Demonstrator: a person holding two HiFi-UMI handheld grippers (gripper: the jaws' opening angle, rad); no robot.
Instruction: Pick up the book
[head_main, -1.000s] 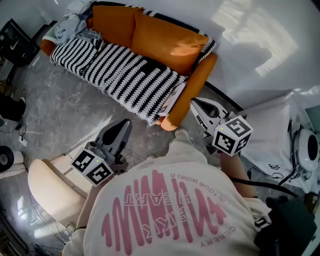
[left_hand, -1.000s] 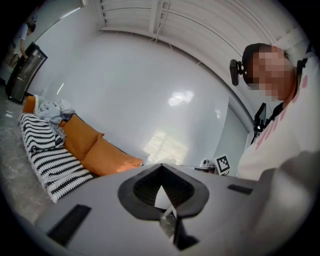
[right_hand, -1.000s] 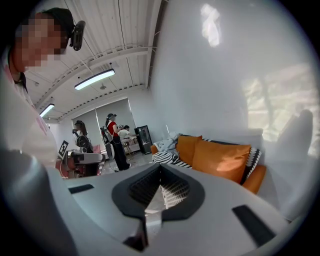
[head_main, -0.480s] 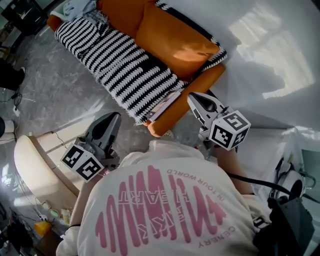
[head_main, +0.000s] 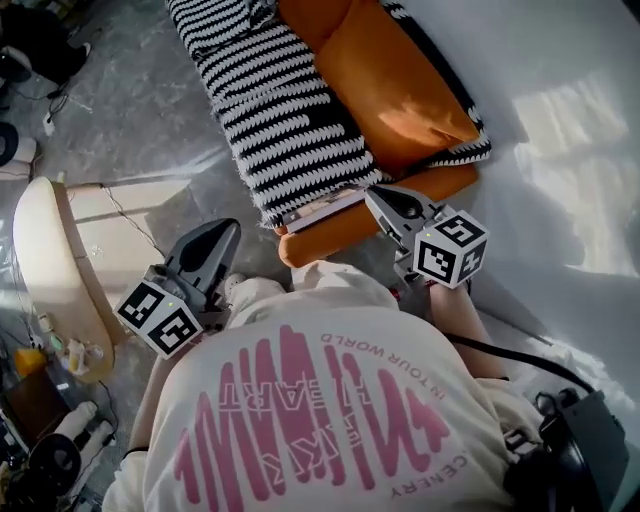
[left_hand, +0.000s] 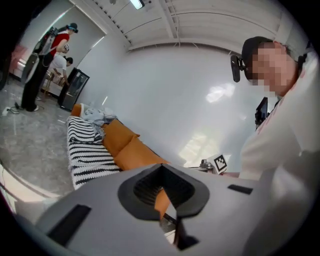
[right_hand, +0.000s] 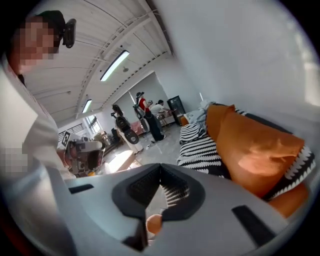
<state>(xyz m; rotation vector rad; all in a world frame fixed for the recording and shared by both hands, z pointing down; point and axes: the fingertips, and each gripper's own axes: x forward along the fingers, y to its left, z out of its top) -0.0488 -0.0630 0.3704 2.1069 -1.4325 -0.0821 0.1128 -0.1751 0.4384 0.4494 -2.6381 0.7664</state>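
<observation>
Head view: one book (head_main: 322, 209) lies flat on the sofa seat against the orange armrest (head_main: 335, 238), by one striped throw (head_main: 270, 110) — probably thin, light and floppy, so pinch its exposed edge by the armrest. Two grippers — left gripper (head_main: 213, 240) and right gripper (head_main: 388, 203) — are near that armrest, fingers pressed together, empty.

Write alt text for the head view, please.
Seen from above, a person in a cream shirt holds the left tongs and right tongs, both shut, toward an orange sofa where a book lies at the edge of a striped blanket.
</observation>
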